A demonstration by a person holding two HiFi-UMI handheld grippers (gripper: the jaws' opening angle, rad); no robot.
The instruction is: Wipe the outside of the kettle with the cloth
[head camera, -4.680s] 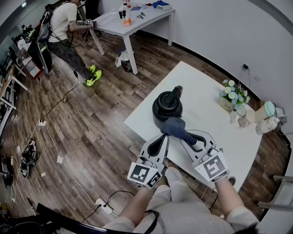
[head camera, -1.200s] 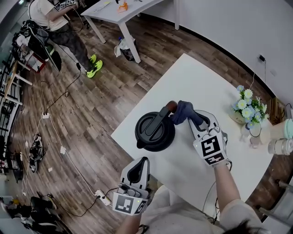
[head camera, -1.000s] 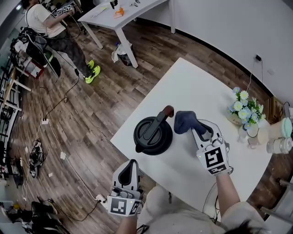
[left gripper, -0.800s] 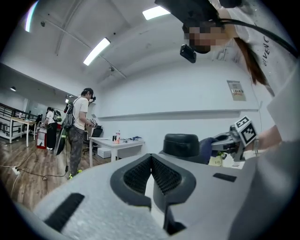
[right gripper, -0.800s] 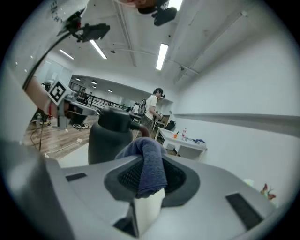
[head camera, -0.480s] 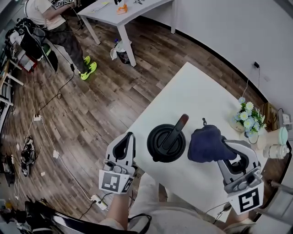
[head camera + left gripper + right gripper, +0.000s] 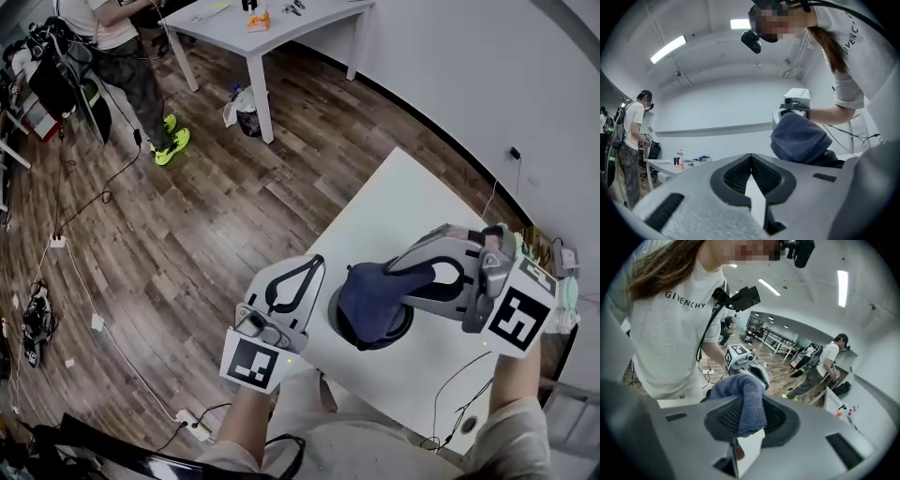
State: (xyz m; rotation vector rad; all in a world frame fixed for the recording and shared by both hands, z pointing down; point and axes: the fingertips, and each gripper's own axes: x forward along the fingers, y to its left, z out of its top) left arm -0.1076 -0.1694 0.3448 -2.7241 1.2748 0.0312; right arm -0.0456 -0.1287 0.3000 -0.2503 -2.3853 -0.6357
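A dark blue cloth [image 7: 368, 298] lies over the top of the black kettle [image 7: 401, 329], so only the kettle's dark rim shows. My right gripper [image 7: 405, 278] reaches in from the right, shut on that cloth [image 7: 746, 394]. My left gripper [image 7: 315, 266] is just left of the kettle at the table's edge, shut with nothing between its jaws. In the left gripper view the cloth [image 7: 799, 138] hangs bunched above the kettle [image 7: 836, 160], with the right gripper [image 7: 794, 100] behind it. The right gripper view shows the left gripper [image 7: 742, 360] beyond the cloth.
The kettle stands near the front-left edge of a white table [image 7: 395, 202]. Wooden floor with cables and a power strip [image 7: 193, 424] spreads out to the left. Far off stand another white table [image 7: 281, 26] with small items and a person [image 7: 112, 33].
My right gripper has carried the cloth leftward, from beside the kettle to over its top. My left gripper has come in closer to the kettle's left side.
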